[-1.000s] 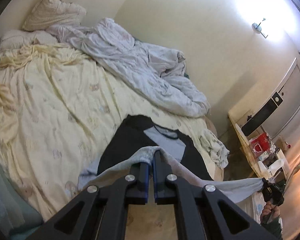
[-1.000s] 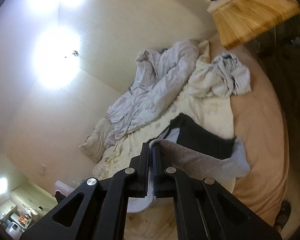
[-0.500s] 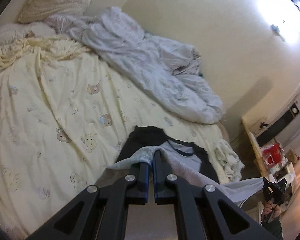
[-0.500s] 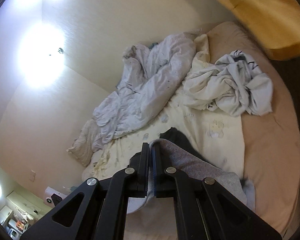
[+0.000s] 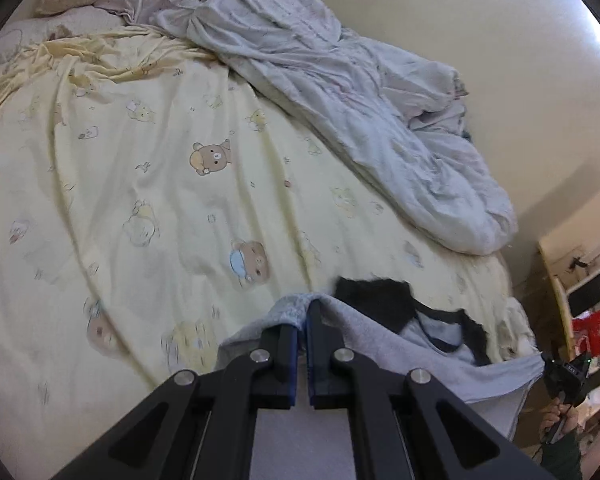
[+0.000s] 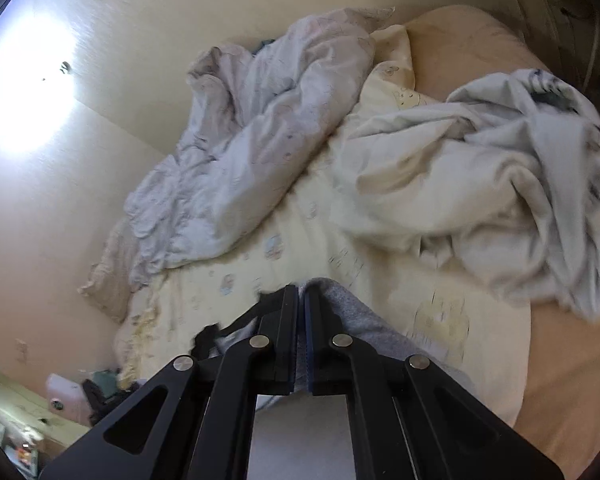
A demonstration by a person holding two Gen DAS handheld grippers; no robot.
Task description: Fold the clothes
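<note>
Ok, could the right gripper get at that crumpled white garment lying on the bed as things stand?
Probably not yet: the right gripper is shut on the grey and black shirt. The path across the yellow sheet to the crumpled white garment looks clear.

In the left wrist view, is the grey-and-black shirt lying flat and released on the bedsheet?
No: the left gripper is shut on the shirt's grey edge, which stretches across to the right gripper.
</note>
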